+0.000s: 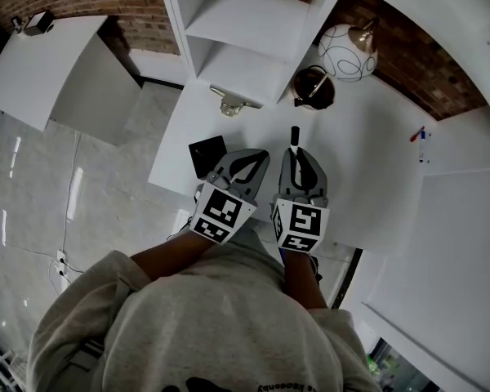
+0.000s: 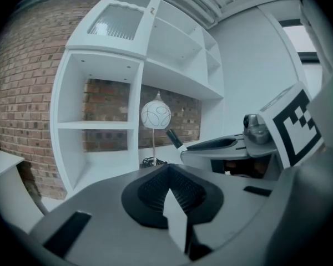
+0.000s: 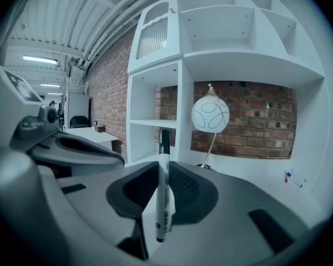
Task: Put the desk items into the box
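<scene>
**Above the desk: marker held, box out of sight**

Above the white desk (image 1: 367,162), my right tongs (image 1: 296,152) gripped a smooth, round white marker (image 3: 163,204) with a black cap, upright between ribbed black pads. My left tongs (image 1: 256,157) were closed on a thin, flat white piece (image 2: 176,218) I couldn't name. I judged this the carrying step. Next I needed to find the box, which no view showed.

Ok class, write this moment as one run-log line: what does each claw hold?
left claw: shut, nothing in it | right claw: shut on marker | both over desk | box: not in view
</scene>
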The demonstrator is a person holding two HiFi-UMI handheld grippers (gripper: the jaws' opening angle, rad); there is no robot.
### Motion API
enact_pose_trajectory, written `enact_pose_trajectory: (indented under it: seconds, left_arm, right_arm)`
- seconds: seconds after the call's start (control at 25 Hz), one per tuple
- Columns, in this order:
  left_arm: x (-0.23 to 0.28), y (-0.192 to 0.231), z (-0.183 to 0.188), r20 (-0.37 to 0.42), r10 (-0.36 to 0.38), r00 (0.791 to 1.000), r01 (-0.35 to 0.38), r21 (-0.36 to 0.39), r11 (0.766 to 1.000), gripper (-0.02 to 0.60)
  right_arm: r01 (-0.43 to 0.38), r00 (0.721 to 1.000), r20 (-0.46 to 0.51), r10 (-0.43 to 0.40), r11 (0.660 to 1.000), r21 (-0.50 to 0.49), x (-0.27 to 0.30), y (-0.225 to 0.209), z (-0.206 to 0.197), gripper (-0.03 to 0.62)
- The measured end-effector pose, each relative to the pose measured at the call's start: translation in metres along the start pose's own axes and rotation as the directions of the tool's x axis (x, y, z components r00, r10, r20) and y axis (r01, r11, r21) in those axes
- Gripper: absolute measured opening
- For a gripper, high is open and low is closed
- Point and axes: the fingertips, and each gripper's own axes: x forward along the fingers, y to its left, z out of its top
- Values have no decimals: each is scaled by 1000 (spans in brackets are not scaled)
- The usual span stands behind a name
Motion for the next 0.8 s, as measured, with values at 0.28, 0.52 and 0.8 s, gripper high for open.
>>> enact_pose_trajectory:
  seconds: [0.28,0.52,0.8]
  left_arm:
    - [-15,17,-5,1,65,998,-65,-14,998,5]
    - [-32,38,-10,-5,139,990,-139,-33,990,5]
    - [-55,61,-16,-13,220,975,-221,-45,974,5]
  right_arm:
    - [-84,996,37,85,996,-29,10,29,10,73]
    - [-165,984,64,167,985,-46,20,59,18,73]
    - [-251,961,101,256,966,-59,31,91,31,73]
